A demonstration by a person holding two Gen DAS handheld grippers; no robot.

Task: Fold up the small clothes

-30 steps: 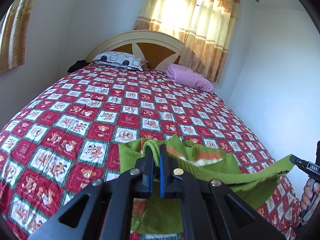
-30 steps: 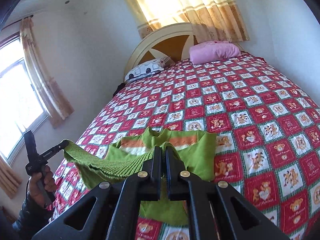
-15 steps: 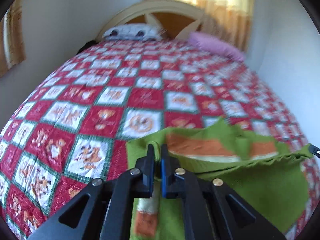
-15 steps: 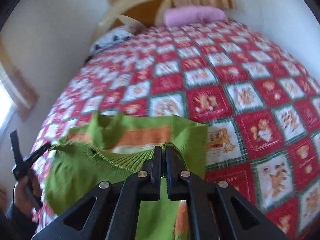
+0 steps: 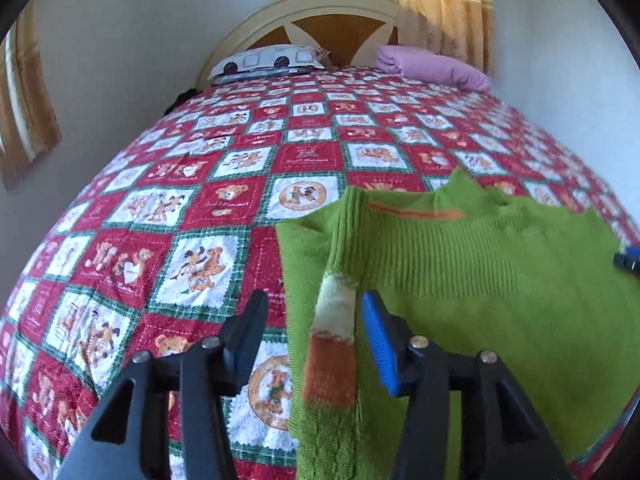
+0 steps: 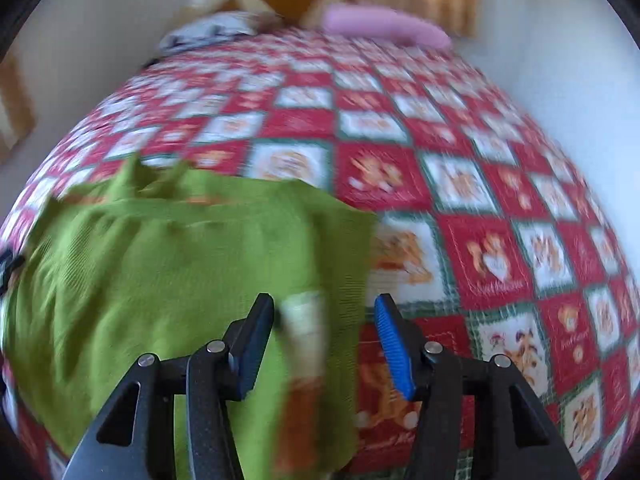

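Observation:
A small green knitted sweater (image 5: 500, 280) with orange and white stripes lies folded over on the bed's near edge. My left gripper (image 5: 316, 320) is open above its left edge, and a striped sleeve (image 5: 334, 344) lies between the fingers. In the right wrist view, which is blurred, the sweater (image 6: 160, 264) lies at left. My right gripper (image 6: 324, 332) is open over its right edge. The tip of the right gripper (image 5: 628, 260) shows at the right of the left wrist view.
The bed has a red, white and green patchwork quilt (image 5: 240, 168) with bear prints. A patterned pillow (image 5: 268, 62) and a pink pillow (image 5: 432, 66) lie by the headboard (image 5: 320, 20). Walls stand on both sides, and curtains (image 5: 440, 0) hang behind.
Both grippers were shut on the sweater's hem and carried it forward and down over the garment. Both have now opened and let the fabric go, and it lies flat.

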